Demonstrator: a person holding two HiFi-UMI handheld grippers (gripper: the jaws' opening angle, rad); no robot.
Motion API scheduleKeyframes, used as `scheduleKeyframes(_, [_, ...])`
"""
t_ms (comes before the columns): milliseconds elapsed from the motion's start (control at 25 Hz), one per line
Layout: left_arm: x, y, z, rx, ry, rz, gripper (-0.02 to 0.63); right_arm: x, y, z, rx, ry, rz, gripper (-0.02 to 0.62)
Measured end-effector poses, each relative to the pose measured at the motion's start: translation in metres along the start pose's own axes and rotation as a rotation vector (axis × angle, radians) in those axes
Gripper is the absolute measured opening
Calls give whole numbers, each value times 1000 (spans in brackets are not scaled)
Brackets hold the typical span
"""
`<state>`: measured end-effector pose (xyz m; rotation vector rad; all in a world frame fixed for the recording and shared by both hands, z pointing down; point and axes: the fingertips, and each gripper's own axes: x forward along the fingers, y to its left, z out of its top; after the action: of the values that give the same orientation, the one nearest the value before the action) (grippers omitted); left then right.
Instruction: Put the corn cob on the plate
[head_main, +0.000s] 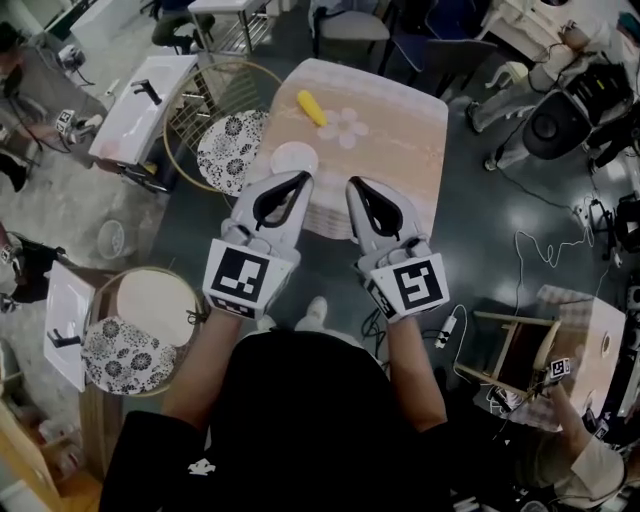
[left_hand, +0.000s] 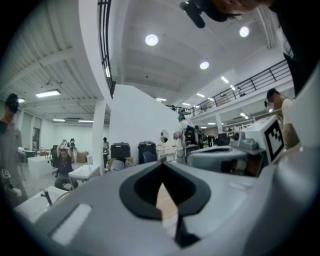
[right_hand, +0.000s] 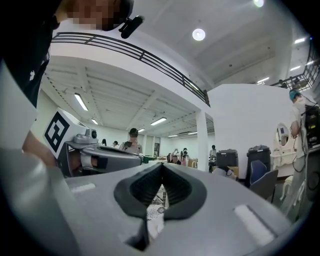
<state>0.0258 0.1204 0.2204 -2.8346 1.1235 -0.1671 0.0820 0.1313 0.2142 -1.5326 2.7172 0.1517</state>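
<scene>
1. Plainly untouched, the corn cob (head_main: 311, 107) lies on its side toward the far end of the cloth-covered table (head_main: 400, 165), just beside a pale flower print (head_main: 346, 126) in the cloth.
2. The white plate (head_main: 295, 158) sits empty on the same table, nearer the person and apart from the cob.
3. The left gripper (head_main: 302, 179) is held level at the table's near edge, its tips close to the plate in the head view. Its jaws are closed tip to tip and nothing is caught between them.
4. The right gripper (head_main: 354, 185) hangs alongside, well short of the cob. Its jaws are likewise pressed together and empty.
5. Judged from this layout, no part of the job is done. A gripper has yet to open, reach across the table, close on the cob, carry it back and set it down on the plate.
6. A round wire-framed chair with a patterned cushion (head_main: 228, 150) stands at the table's left. Other people are in the hall beyond.
</scene>
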Motion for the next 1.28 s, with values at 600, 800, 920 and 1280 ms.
scheduleKeyframes(600, [11,-6,-13,-8,42,80,5,-5,-23,-12,20,0,65,2])
scheduleKeyframes(800, [13,-12,-13,-8,53,87,5,-9,-25,-12,23,0,78,2])
scheduleKeyframes(920, [13,-13,-12,-3,59,91,5,-8,-26,-12,24,-1,82,2])
scheduleKeyframes(1280, [9,-4,-16,-20,75,101,5,-3,-25,-11,26,-1,80,2])
